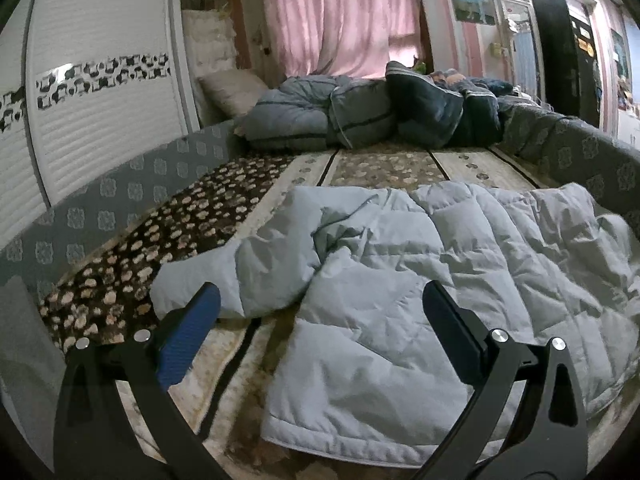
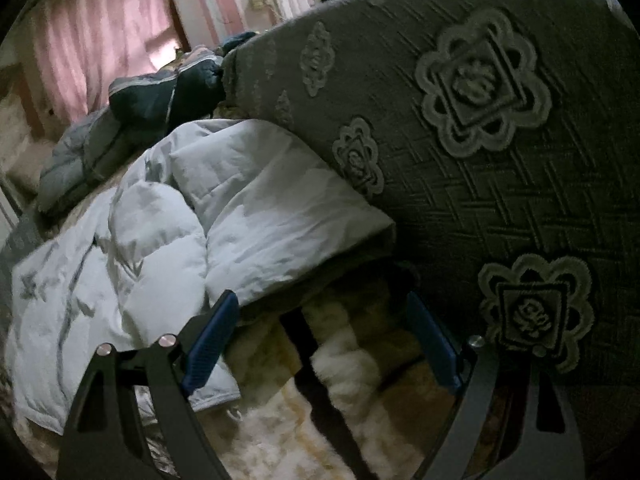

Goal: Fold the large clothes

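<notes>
A patterned bed surface (image 1: 376, 168) fills the middle of the left wrist view, edged by a grey padded side rail (image 1: 120, 184) with flower motifs. The pale grey quilted coat (image 1: 400, 280) lies rumpled across the lower right of that frame, one sleeve reaching left toward the lower centre. Folded blue-grey bedding (image 1: 360, 116) sits piled in the upper middle, before pink curtains (image 1: 340, 16). The left gripper (image 1: 320, 308) hangs spread wide at the bottom, nothing between its blue pads. In the right wrist view the right gripper (image 2: 320, 320) is likewise spread and empty, over fuzzy cream blanket (image 2: 280, 420), the coat at centre left.
</notes>
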The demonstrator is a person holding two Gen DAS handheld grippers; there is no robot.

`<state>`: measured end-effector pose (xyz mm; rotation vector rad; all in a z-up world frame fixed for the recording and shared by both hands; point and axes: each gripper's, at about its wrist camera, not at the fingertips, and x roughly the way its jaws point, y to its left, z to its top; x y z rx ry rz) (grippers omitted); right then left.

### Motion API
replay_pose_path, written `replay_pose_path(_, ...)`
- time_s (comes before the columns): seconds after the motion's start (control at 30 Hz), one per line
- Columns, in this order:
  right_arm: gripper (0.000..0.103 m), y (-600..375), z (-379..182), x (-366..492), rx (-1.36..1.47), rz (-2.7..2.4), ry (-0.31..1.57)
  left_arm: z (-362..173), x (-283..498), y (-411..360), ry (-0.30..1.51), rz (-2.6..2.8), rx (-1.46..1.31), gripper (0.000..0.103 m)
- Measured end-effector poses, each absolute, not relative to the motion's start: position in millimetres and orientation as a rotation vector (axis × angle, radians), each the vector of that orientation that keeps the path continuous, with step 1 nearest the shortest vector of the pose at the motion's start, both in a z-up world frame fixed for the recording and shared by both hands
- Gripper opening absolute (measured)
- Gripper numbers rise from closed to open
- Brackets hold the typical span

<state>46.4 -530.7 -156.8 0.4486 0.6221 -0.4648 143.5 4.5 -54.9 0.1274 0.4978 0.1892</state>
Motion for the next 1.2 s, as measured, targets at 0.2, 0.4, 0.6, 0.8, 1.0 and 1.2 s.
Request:
replay_pose_path(0.2, 0.086, -533, -165, 72, 0.433, -0.495, 0.68, -64, 147, 6, 0.466, 0.155, 0.215, 0.1)
replay_pose_path(0.4, 0.054, -531, -180, 103, 0.425, -0.415, 0.743, -75, 167, 20, 0.474, 0.135, 0.16, 0.1)
replay_pose_path(0.6, 0.004, -521, -125, 125, 0.345, -0.422, 0.633, -78, 204, 45, 0.494, 0.128, 0.102, 0.1)
replay_pose_path(0.8, 0.003, -488, -19, 176, 0.217, -0.423, 0.418, -48, 241, 77, 0.438, 0.12, 0.078, 0.1)
replay_pose_path(1.0, 0.003, -353, 65, 284, 0.076, -0.083, 0.31, -24, 262, 102, 0.389, 0.105, 0.044, 0.1)
replay_pose_path(1.2, 0.028, -187, 32, 370, -0.056, 0.213, 0.478, -26, 270, 124, 0.431, 0.127, -0.03, 0.1)
